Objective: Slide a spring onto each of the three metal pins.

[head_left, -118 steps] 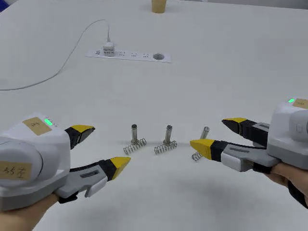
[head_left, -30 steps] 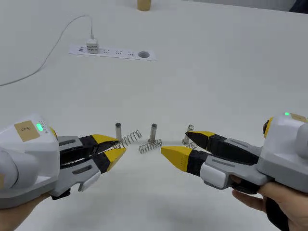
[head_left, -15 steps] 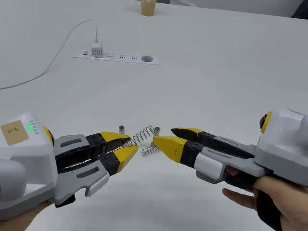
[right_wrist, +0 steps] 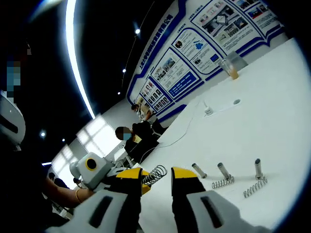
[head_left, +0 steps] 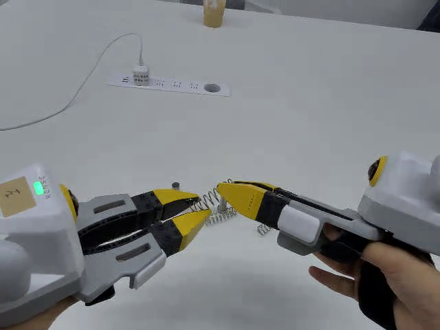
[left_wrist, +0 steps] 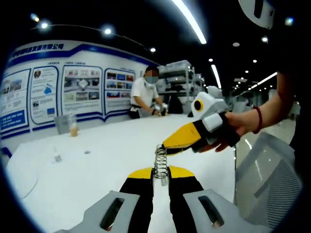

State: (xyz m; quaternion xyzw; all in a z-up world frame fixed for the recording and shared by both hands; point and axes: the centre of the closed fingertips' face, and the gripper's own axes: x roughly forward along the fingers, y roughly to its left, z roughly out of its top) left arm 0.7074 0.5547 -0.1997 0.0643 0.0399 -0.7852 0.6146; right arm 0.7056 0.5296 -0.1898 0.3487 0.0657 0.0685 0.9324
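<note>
One spring (head_left: 210, 199), axis along left gripper (head_left: 200, 208)

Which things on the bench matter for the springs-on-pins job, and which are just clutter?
Job: spring clamped in the left gripper; two loose springs; three metal pins.
Clutter: power strip; plugged-in charger; cup.

White table (head_left: 330, 103): power strip (head_left: 168, 84), cable (head_left: 75, 93), cup (head_left: 214, 12), three pins (right_wrist: 223, 170), two loose springs (right_wrist: 222, 183) beside them.
</note>
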